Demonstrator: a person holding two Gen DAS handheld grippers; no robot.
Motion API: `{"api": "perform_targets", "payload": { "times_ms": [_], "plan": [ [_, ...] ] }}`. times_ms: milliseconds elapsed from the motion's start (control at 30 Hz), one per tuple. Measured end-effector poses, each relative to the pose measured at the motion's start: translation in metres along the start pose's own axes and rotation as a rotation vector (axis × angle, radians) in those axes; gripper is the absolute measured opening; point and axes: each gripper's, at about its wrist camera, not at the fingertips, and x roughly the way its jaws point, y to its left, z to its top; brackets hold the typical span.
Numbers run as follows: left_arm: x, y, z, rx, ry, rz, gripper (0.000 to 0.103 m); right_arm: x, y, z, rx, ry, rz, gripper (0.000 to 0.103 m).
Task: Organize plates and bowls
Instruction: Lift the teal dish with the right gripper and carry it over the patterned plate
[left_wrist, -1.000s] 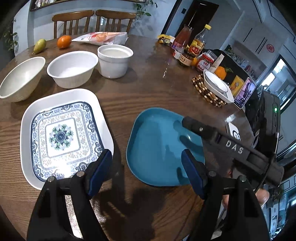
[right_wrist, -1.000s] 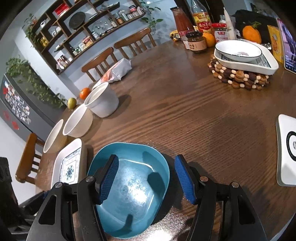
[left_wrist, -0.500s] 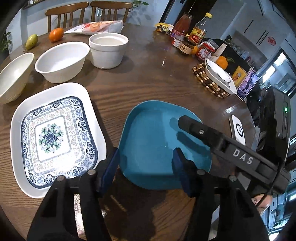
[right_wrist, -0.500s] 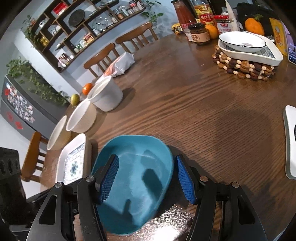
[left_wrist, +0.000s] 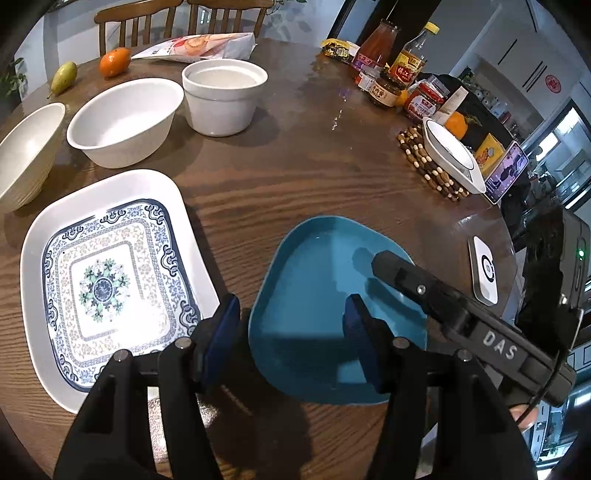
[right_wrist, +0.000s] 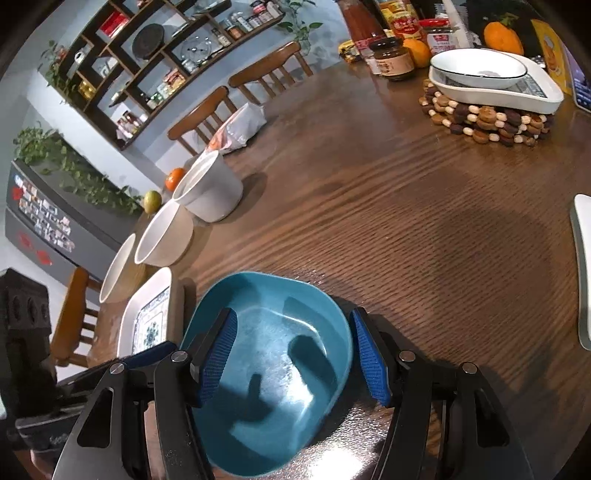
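A teal plate (left_wrist: 325, 295) lies on the wooden table; it also shows in the right wrist view (right_wrist: 273, 362). My left gripper (left_wrist: 291, 332) is open, its jaws straddling the plate's near-left rim. My right gripper (right_wrist: 295, 354) is open, its fingers over the plate from the other side; one right finger (left_wrist: 443, 299) reaches over the plate in the left view. A white square plate with a blue pattern (left_wrist: 107, 280) lies left of the teal plate. Three white bowls (left_wrist: 125, 122) stand in a row behind it.
Sauce bottles and jars (left_wrist: 399, 74) stand at the far right. A white bowl and dish sit on a beaded trivet (right_wrist: 491, 85). A snack bag (left_wrist: 199, 44), an orange (left_wrist: 114, 61) and a pear (left_wrist: 63, 75) lie at the far edge. A white coaster (left_wrist: 485, 269) lies right.
My left gripper has moved forward and narrowed, so its jaws now straddle the teal plate's rim. The plate has tilted and shifted slightly between the two grippers.
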Motion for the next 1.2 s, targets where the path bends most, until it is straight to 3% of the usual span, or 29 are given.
{"api": "perform_targets", "payload": {
  "times_ms": [167,600,900,1200],
  "plan": [
    [0.000,-0.005,-0.001,0.002,0.008,-0.030,0.058,0.003,0.004,0.001,-0.009,0.006,-0.011,0.064],
    [-0.028,-0.004,-0.010,0.017,-0.076,-0.058,0.059,0.002,0.019,0.007,-0.024,-0.016,-0.022,0.064],
    [-0.051,0.023,-0.016,-0.043,-0.156,-0.077,0.061,0.002,0.063,0.013,-0.140,-0.059,-0.014,0.064],
    [-0.081,0.063,-0.021,-0.142,-0.233,-0.071,0.063,0.019,0.113,0.012,-0.240,-0.040,0.023,0.064]
  ]
}}
